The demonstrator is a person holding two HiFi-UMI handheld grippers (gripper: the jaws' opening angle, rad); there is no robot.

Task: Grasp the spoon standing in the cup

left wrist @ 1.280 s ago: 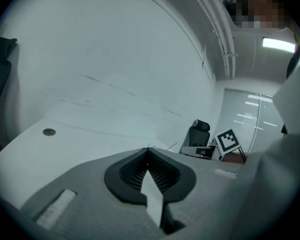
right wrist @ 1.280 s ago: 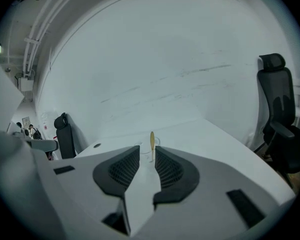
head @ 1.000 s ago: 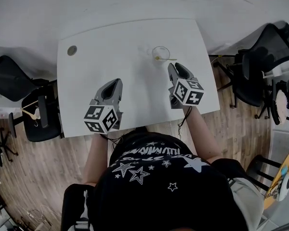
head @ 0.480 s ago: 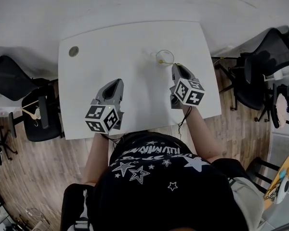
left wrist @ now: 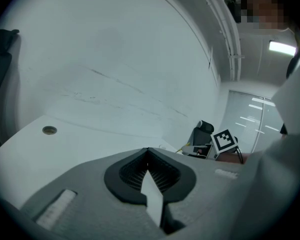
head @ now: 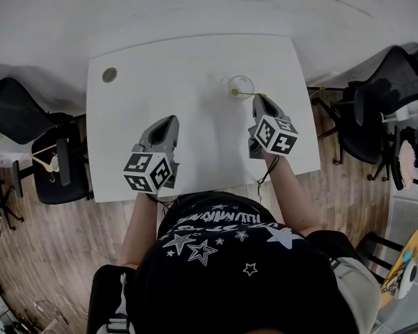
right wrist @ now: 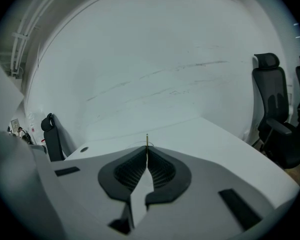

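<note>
Spoon (head: 246, 92) with a thin gold-coloured handle stands tilted in the clear cup (head: 241, 82), which is on the far right part of the white table (head: 188, 61); the handle leans over the rim toward the person. The right gripper (head: 259, 98) is just beside the cup, on its near right side, and its jaws have just been closing. In the right gripper view they are together on the handle, and the thin end of the spoon sticks up from between the fingertips (right wrist: 151, 153). The faint rim of the cup shows just behind them. The left gripper (head: 168, 122) hangs over the middle of the table, well apart from the cup, with its jaws together and nothing between them. A small round grommet (head: 109, 74) sits in the far left corner of the table. Black office chairs (head: 380, 96) stand on the wooden floor at both sides.
</note>
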